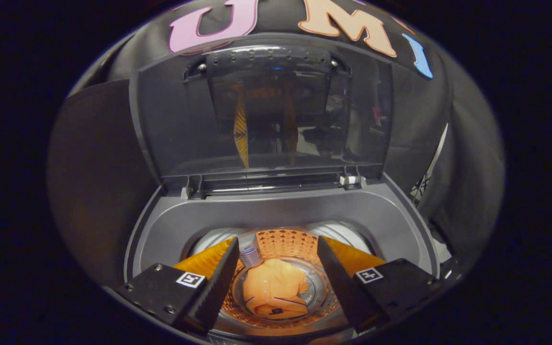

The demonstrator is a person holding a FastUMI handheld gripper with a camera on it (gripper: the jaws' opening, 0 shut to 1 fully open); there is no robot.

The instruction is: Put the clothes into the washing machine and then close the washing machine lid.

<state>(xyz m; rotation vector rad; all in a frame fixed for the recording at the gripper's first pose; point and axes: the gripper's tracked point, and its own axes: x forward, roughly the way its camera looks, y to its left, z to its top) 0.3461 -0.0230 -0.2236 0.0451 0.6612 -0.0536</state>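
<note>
- Orange garment point(274, 287) lies crumpled flat on the bottom of the drum point(283, 242), below and between the fingers; soft, light and limp, it needs no further hold.
- Gripper point(276, 282) hangs over the washing machine point(281, 211) mouth, fingers spread apart, holding nothing.
- Lid point(266, 105) stands upright at the tub's rear edge; stiff, glossy, likely slippery, so best pushed down from its top rim.

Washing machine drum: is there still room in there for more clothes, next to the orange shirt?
Yes. The orange shirt lies alone at the bottom of the drum, bare drum wall all around it. The gripper hangs open over the opening, so the way down between its fingers is narrow. The lid stands up.
</note>
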